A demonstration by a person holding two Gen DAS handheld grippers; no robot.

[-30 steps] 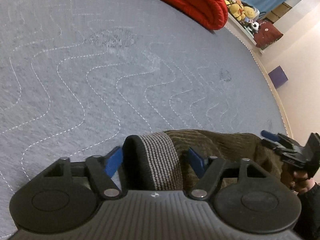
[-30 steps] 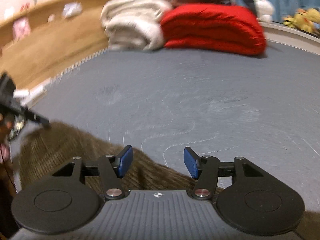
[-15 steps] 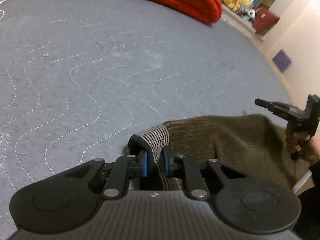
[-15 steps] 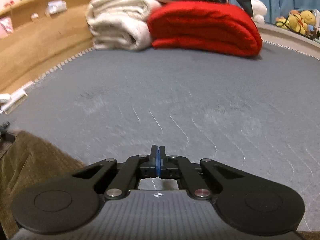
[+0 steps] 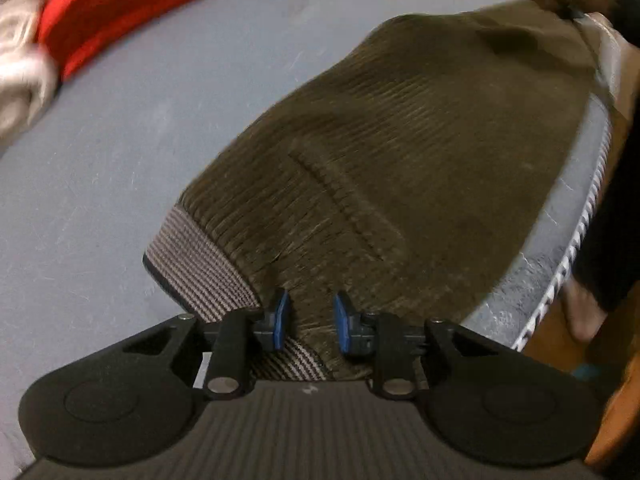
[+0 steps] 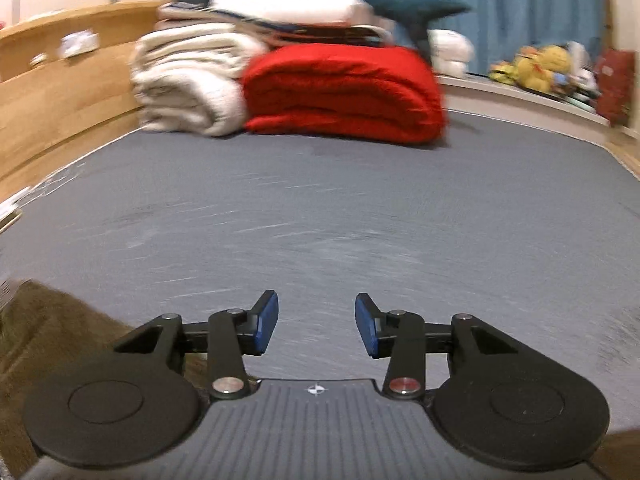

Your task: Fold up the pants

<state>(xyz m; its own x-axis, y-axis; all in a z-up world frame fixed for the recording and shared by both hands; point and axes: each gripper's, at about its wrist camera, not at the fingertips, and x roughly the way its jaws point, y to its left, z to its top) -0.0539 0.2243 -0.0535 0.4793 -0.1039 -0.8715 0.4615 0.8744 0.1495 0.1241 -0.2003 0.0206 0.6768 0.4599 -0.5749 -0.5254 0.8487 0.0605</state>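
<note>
The olive-brown ribbed pants (image 5: 400, 152) lie spread on the grey quilted mattress (image 5: 140, 128), close to its near edge, their grey striped elastic waistband (image 5: 196, 264) turned toward the left wrist camera. The left gripper (image 5: 309, 322) points steeply down at the waistband end; its jaws are opening, the blue pads (image 5: 282, 320) standing a little apart with a ridge of the pants fabric rising between them and no visible squeeze on it. The right gripper (image 6: 316, 324) has its jaws opening too, plainly apart over bare mattress with nothing between them; a corner of the pants shows at its lower left. At the far end sit a folded red blanket (image 6: 344, 96) and cream folded blankets (image 6: 184, 84).
</note>
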